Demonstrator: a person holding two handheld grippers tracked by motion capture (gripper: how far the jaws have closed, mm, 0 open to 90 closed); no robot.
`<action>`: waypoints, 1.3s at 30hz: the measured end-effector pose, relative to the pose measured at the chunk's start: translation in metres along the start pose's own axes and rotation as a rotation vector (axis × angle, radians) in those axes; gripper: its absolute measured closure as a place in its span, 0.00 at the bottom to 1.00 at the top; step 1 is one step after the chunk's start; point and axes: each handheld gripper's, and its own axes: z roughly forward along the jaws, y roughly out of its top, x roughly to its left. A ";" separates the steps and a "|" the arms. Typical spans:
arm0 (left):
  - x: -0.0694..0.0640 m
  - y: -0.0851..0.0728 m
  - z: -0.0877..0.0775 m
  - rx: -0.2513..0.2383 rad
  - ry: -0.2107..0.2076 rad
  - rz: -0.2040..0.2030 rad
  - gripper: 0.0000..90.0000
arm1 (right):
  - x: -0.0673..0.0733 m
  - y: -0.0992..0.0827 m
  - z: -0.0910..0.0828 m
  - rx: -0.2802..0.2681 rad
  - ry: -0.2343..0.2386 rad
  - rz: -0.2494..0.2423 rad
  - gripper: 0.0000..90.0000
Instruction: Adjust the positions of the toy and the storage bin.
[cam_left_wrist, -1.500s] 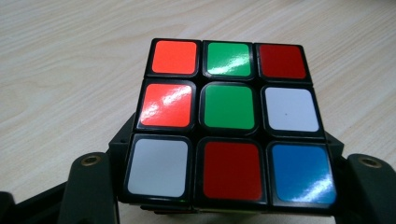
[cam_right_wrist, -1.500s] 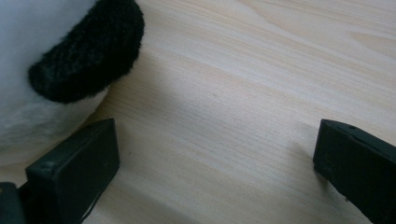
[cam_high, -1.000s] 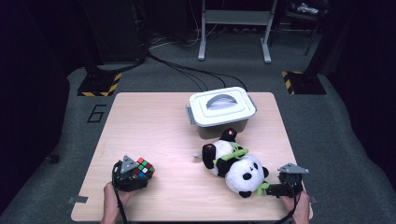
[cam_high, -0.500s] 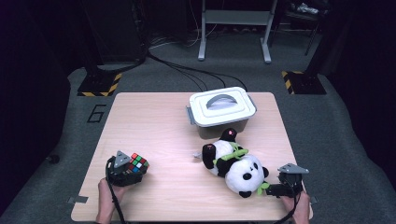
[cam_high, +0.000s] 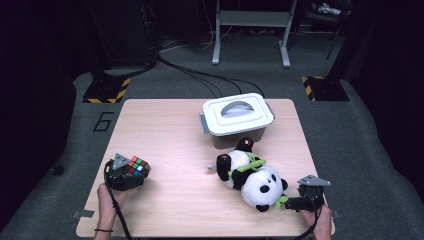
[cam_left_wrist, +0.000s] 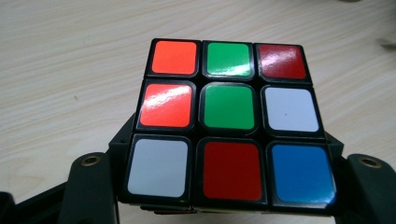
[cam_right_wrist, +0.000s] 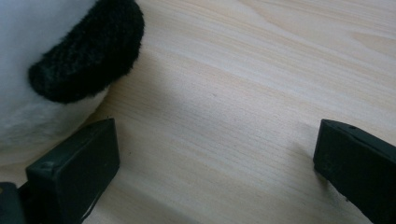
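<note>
so: cube in left grip, right idle

table first: white lidded box sits near the far edge, right of centre. panda plush lies in front of it, head toward the near right corner. right gripper is at that corner, jaws spread wide with nothing but bare wood between them, one jaw just beside the panda's ear. left gripper near the near left corner clamps the rubik's cube by its lower layer. my read: cube is being carried. keep the squeeze steady, hold it level, lift clear of the table, and don't twist, since a layer could rotate.
</note>
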 end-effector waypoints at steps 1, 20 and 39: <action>0.002 0.001 0.000 -0.003 0.003 -0.007 0.37 | 0.000 0.000 0.000 0.000 0.000 0.000 0.00; 0.047 0.007 0.023 0.016 0.108 -0.098 0.37 | 0.000 0.000 0.000 -0.001 0.001 0.000 0.00; 0.078 -0.004 0.053 0.066 0.184 -0.203 0.37 | 0.000 0.000 0.000 -0.003 0.001 0.002 0.00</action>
